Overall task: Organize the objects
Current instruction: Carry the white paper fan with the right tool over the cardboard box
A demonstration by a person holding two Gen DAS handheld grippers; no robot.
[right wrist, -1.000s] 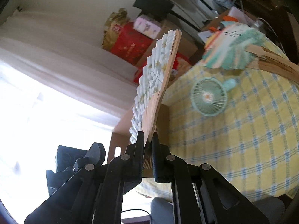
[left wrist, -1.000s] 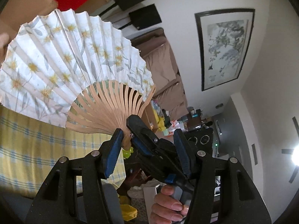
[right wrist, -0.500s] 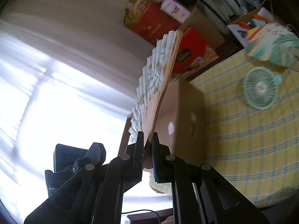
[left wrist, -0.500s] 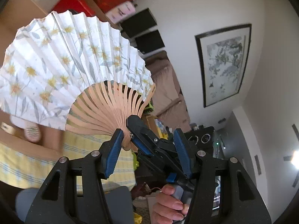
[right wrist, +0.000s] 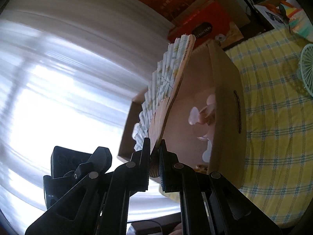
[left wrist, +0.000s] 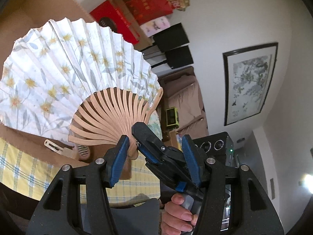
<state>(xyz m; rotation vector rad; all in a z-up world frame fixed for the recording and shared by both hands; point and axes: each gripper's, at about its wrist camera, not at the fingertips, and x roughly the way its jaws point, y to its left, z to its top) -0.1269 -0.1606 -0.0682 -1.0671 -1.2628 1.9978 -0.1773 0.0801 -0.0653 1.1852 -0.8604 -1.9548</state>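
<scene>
An open folding paper fan (left wrist: 64,82) with yellow flowers and bamboo ribs is held up by its pivot. My right gripper (right wrist: 155,146) is shut on the fan's base; the fan shows edge-on (right wrist: 172,82) in the right wrist view. In the left wrist view the right gripper (left wrist: 137,137) reaches in between my left fingers. My left gripper (left wrist: 154,150) is open, its blue pads either side of the right gripper, holding nothing. The fan hangs above an open cardboard box (right wrist: 227,105) on the yellow checked tablecloth (right wrist: 273,117).
The box holds pale pink items (right wrist: 203,115) and a small fan (left wrist: 78,150). A mint hand-held electric fan (right wrist: 307,72) lies on the cloth at right. Red gift boxes (left wrist: 137,13) and black boxes (left wrist: 172,47) stand behind. A bright window fills the left of the right wrist view.
Both grippers have moved with the fan from above the tablecloth to above the cardboard box, which now fills the space behind the fan. The grip has not changed.
</scene>
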